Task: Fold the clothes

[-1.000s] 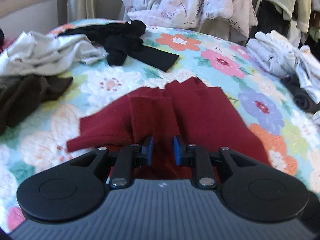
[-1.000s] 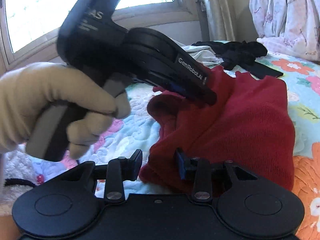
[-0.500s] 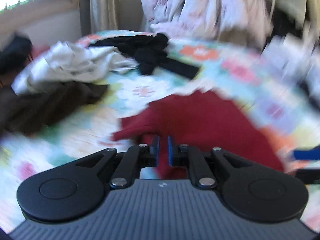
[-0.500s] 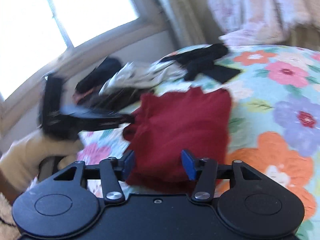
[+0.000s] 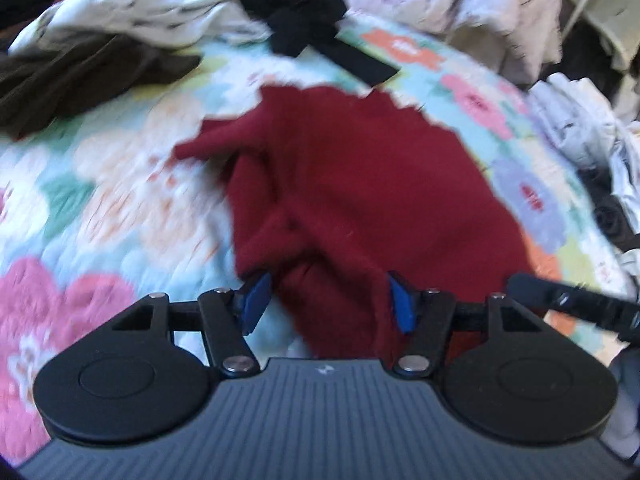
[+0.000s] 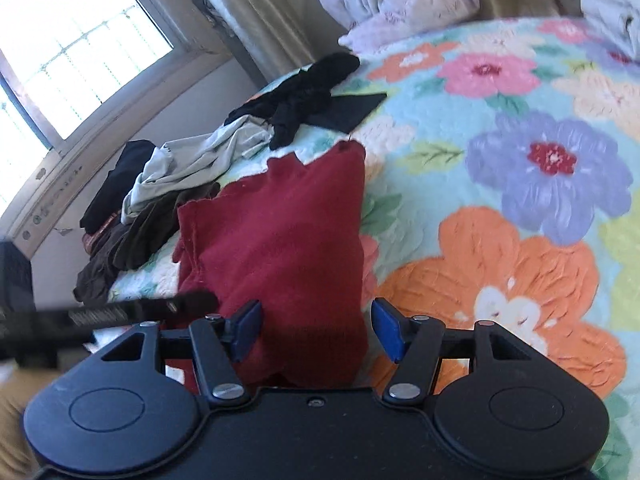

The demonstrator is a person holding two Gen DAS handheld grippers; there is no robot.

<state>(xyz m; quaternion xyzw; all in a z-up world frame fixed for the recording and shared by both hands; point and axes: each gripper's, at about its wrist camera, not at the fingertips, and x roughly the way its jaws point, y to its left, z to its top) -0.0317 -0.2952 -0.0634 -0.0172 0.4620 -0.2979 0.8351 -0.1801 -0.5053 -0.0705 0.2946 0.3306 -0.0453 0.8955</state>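
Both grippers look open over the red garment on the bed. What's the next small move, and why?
Probably close the left gripper on the bunched near edge of the red garment and pull it flat. That side is rumpled into ridges, while the side by the open right gripper already lies smooth on the floral bedspread.

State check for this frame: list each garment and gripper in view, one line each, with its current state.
left gripper: open, astride the near edge of the garment
right gripper: open, garment's near edge between its fingers
red garment: folded, lying on the quilt
black garment: unfolded, crumpled
grey garment: unfolded, crumpled
brown garment: unfolded, heaped
floral quilt: spread flat
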